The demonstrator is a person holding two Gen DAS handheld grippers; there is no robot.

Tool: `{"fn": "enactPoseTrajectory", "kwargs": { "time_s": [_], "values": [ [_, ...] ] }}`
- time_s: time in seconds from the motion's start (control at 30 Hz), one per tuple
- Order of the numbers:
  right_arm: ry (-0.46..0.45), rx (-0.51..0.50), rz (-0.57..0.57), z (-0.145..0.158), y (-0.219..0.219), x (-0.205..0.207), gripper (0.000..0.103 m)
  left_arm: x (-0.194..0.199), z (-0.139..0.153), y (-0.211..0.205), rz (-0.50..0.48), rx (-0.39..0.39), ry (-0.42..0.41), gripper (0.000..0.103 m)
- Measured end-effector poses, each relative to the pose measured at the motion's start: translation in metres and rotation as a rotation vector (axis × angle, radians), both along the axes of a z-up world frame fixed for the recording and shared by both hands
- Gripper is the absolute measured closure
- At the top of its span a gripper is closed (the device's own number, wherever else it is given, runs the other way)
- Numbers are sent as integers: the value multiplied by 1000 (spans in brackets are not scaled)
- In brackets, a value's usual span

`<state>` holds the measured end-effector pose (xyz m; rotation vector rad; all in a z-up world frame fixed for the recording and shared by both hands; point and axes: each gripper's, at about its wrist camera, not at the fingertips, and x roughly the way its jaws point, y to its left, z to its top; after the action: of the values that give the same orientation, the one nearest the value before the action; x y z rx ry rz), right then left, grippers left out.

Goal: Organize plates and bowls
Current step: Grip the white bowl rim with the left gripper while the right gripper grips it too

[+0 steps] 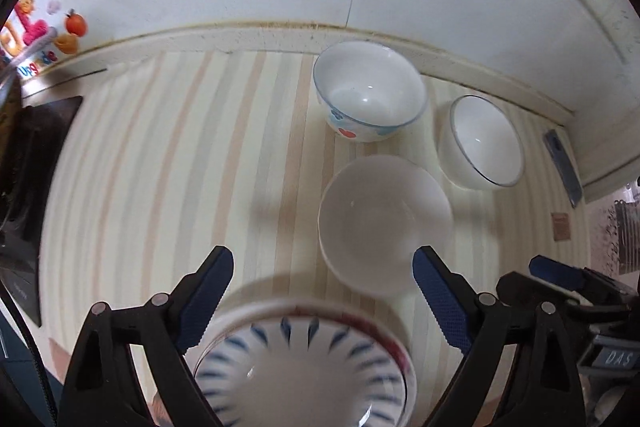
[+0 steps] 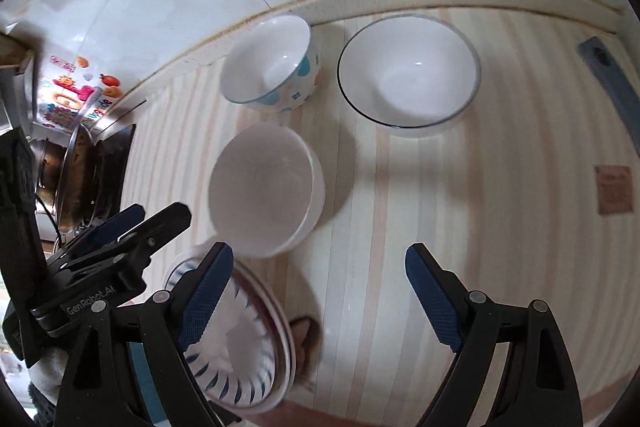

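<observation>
The left gripper (image 1: 322,291) has its jaws spread wide apart, with nothing clamped between the blue-padded fingers (image 1: 206,297), which angle outward from their black linkages. The right gripper (image 2: 318,291) is spread just as wide, its blue pads (image 2: 434,301) likewise gripping nothing. The two tools sit side by side and close together: in the left wrist view the right gripper's black body and a blue fingertip appear just outside the left one's right-hand jaw, and in the right wrist view the left gripper lies just outside the right one's left-hand jaw.
</observation>
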<state>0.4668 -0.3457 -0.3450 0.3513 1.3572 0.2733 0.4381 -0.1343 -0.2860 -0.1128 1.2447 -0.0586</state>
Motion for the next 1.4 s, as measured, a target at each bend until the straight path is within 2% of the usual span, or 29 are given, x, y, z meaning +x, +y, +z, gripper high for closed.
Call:
{"fn": "enactPoseTrajectory", "kwargs": {
  "time_s": [0.17,0.2,0.23,0.3,0.37,0.4,0.43,0.7,0.93,1.2,1.4],
  "values": [
    [57,41,-11,-35,5,20,14,24,-27,2,-7,-21,45,13],
    [67,59,-17,-41,6,23,16,27,-30,2,-11,-26,55,26],
    [79,76,-21,-46,7,25,20,31,-36,1,-20,-40,76,33],
    [103,116,-27,-58,10,31,34,39,-46,0,-29,-57,112,58],
    [120,145,-30,-67,13,35,59,44,-56,0,-33,-80,143,70],
    [126,159,-29,-71,16,37,67,45,-60,1,-35,-91,154,72],
    [129,158,-30,-74,18,38,82,45,-63,1,-36,-102,159,72],
    [124,146,-42,-74,20,43,86,42,-61,-1,-55,-109,156,73],
    [104,120,-27,-54,7,27,86,34,-38,-12,-86,-107,124,73],
    [73,82,-37,-24,-33,-18,85,2,-19,-46,-153,-115,115,73],
    [64,38,-57,-14,-67,-67,85,-29,-21,-84,-219,-126,129,73]
  ]
}}
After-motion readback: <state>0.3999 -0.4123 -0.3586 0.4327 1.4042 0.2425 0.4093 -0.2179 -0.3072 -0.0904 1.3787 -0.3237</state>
